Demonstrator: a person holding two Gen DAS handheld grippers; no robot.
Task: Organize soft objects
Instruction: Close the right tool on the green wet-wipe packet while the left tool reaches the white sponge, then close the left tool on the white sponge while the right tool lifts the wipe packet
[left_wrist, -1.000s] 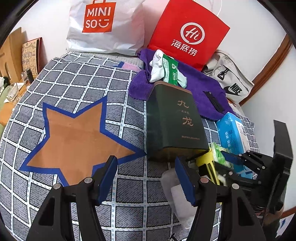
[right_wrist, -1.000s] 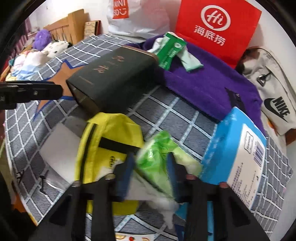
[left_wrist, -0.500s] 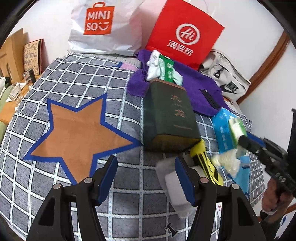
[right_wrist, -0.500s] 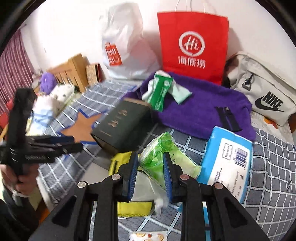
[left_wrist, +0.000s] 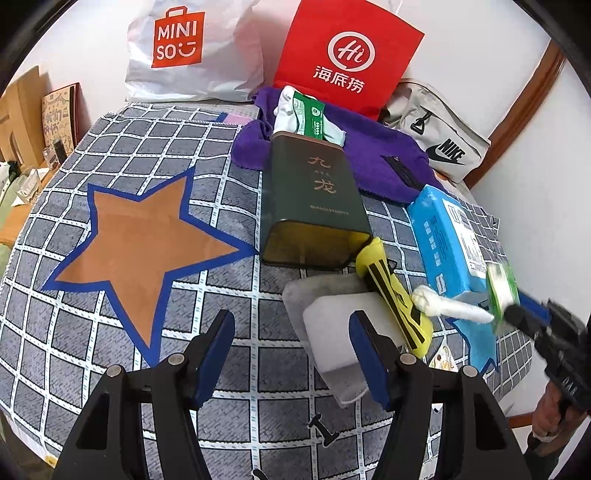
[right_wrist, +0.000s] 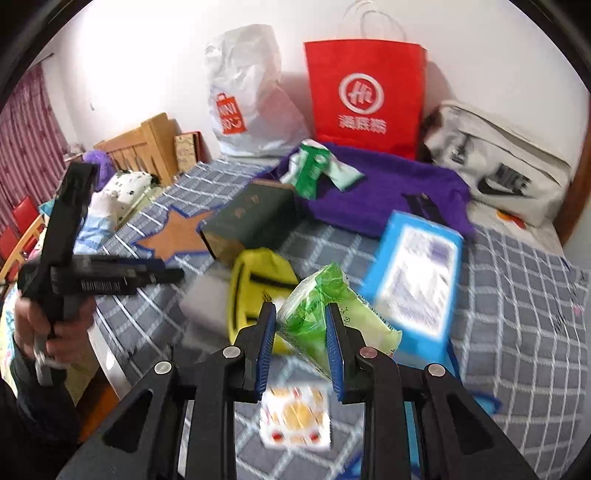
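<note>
Green tissue pack (right_wrist: 325, 317) clamped in right gripper (right_wrist: 301, 347), now lifted clear of checked cloth (left_wrist: 155, 155), earlier low beside yellow pouch (left_wrist: 393, 295). Left gripper (left_wrist: 291, 354) spread wide, empty, above cloth. Count: two shopping bags, one green tin (left_wrist: 314, 199), one blue tissue pack (left_wrist: 447, 240), one purple towel (left_wrist: 373, 147).

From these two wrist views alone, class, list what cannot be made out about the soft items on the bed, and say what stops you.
- Blue tissue pack, right wrist view: label unreadable, motion blur.
- White foam pad, left wrist view: near end hidden behind the left gripper finger.
- Green packet in the right gripper: lower end covered by the pads.
- Purple towel, left wrist view: part hidden by the dark green tin.
</note>
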